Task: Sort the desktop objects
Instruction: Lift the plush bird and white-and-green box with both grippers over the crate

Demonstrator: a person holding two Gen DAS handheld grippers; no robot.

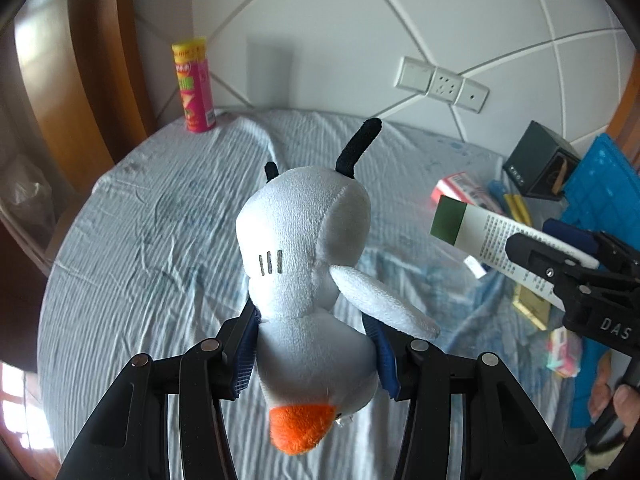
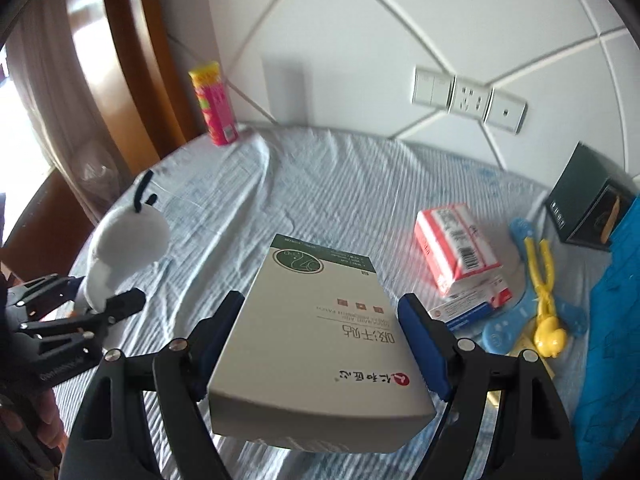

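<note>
A white plush bird [image 1: 304, 248] with black feet and an orange beak hangs above the table, and my left gripper [image 1: 310, 320] is shut on its body. The blue pads [image 1: 246, 344] press its sides. In the right wrist view the same toy [image 2: 128, 236] and left gripper [image 2: 116, 300] appear at the left. My right gripper [image 2: 322, 302] is shut on a white and green flat box [image 2: 320, 340], held off the table by its long sides. The left wrist view shows that box [image 1: 480, 232] and the right gripper [image 1: 560, 276] at the right.
A light blue wrinkled cloth [image 2: 320, 184] covers the table. A pink and yellow tube can [image 2: 216, 104] stands at the back left by the wall. At the right lie red and white boxes [image 2: 460, 248], a yellow and blue plastic toy [image 2: 540, 300], a dark green box [image 2: 588, 200] and a blue mat [image 2: 624, 320].
</note>
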